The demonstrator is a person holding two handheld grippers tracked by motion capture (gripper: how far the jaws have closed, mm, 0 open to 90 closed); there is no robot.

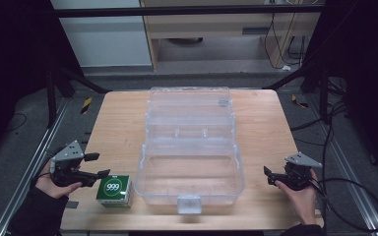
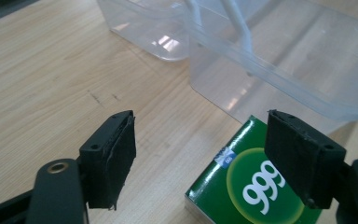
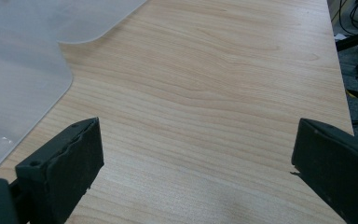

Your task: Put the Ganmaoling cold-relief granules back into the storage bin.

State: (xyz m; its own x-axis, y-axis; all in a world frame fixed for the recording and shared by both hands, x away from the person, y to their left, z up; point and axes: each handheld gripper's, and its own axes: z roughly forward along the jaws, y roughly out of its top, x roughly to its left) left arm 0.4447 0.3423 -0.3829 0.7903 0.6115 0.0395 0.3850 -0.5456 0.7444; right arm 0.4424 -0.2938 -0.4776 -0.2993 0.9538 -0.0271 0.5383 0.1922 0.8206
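Black tongs (image 1: 97, 165), grey plates, black sleeves.

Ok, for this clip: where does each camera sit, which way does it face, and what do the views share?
High view: above the person's side, looking forward and down on the wooden table, open clear box and green box; both hands, left gripper and right gripper show.
Left gripper view: rides the left gripper, looking between open jaws at both boxes.
Right gripper view: rides the right gripper, jaws open, over bare tabletop.
Shared: the clear box appears in all three.
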